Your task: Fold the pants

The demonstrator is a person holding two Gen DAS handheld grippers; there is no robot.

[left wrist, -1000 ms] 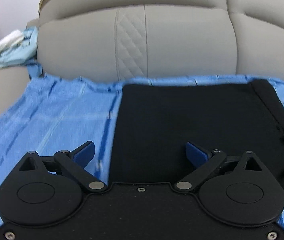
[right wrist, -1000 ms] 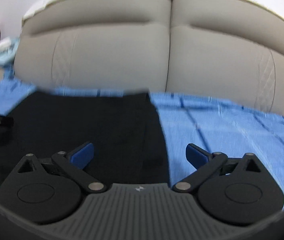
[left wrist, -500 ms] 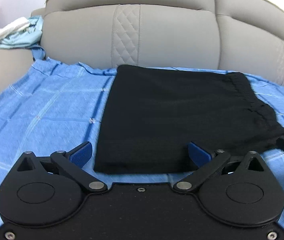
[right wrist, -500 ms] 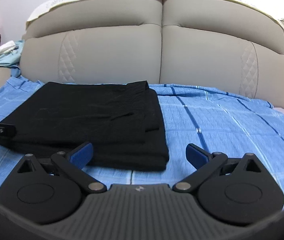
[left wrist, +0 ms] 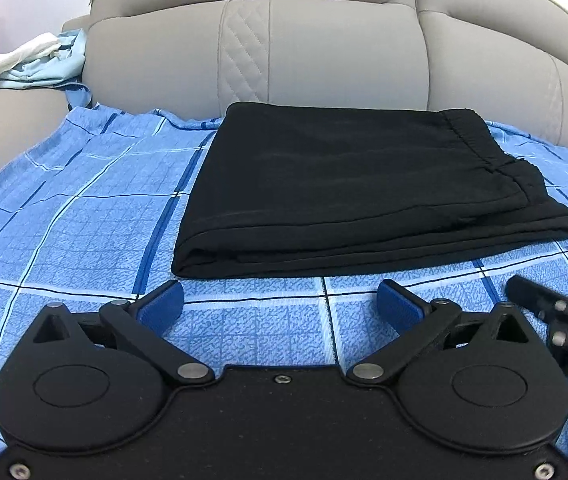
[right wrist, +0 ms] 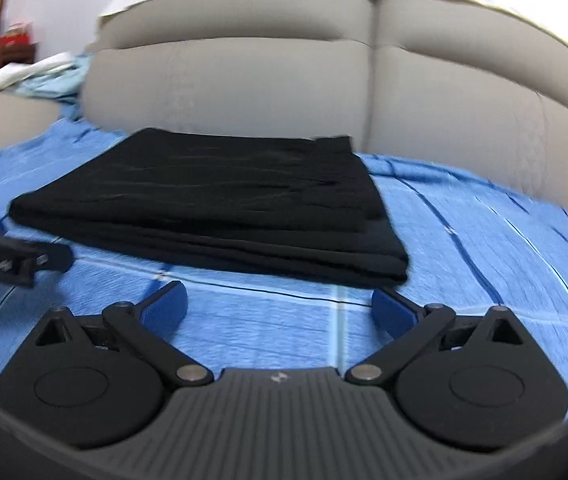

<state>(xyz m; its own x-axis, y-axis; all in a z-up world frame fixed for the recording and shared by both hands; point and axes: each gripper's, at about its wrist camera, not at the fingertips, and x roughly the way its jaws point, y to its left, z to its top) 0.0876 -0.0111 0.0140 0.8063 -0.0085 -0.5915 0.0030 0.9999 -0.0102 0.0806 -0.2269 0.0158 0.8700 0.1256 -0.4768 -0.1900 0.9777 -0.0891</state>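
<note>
Black pants (left wrist: 355, 184) lie folded into a flat rectangle on a blue checked sheet (left wrist: 76, 216), waistband at the right end. In the right wrist view the same pants (right wrist: 212, 204) lie just ahead. My left gripper (left wrist: 280, 306) stands open over bare sheet, short of the pants' near edge, with nothing between its blue pads. My right gripper (right wrist: 278, 306) is open too, just short of the fold's near right corner. Each gripper's tip shows at the edge of the other's view.
A grey padded sofa back (left wrist: 323, 48) rises right behind the pants. Light blue and white cloths (left wrist: 32, 64) are piled on the left armrest (left wrist: 8, 120). A dark shelf with red items (right wrist: 0, 44) stands far left. The sheet (right wrist: 503, 248) stretches bare to the right.
Both grippers have pulled back from above the pants toward me; a second ago the black cloth lay between the fingers, now only blue sheet does. The pants have stayed put.
</note>
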